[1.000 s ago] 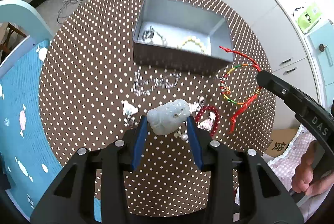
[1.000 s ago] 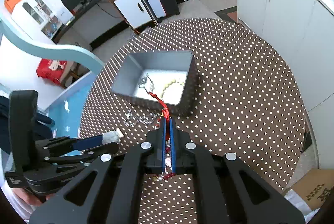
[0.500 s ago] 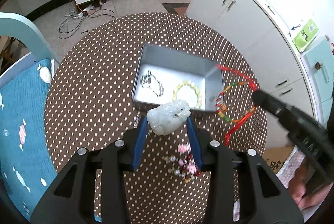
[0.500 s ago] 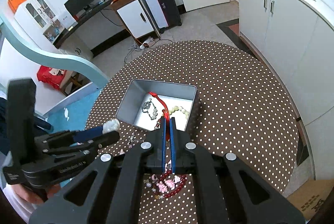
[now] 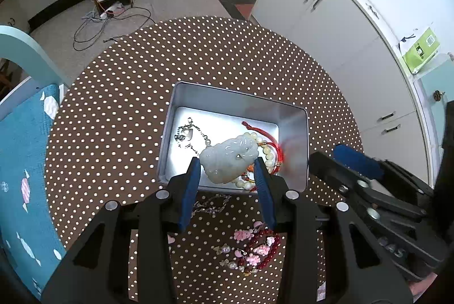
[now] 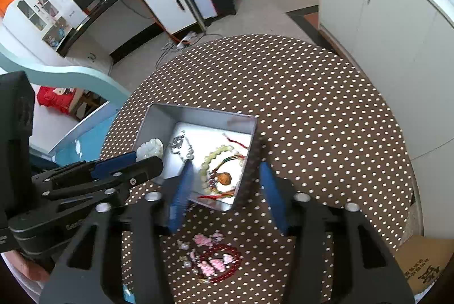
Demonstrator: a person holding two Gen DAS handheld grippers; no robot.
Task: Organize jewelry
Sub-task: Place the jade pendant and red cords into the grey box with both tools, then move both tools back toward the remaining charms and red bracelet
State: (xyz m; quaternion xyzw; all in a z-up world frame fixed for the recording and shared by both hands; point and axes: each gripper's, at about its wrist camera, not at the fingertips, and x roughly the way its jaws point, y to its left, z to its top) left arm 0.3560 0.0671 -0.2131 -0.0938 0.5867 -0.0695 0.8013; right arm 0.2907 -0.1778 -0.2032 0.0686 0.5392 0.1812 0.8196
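Jade carving [image 5: 228,159] in L gripper [image 5: 227,172] | cardboard box [image 6: 420,267]: print unreadable

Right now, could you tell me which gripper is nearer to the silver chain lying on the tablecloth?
Left. The left gripper hangs almost directly over the silver chain; the right gripper stands off to its side.

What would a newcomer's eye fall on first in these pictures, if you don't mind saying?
Probably the pale jade carving, clamped in the left gripper above the metal tin. Next, the red cord bracelet lying in the tin beneath the right gripper, whose jaws are opening with nothing between them. Nearer the camera, a dark red bead bracelet lies on the dotted brown tablecloth.
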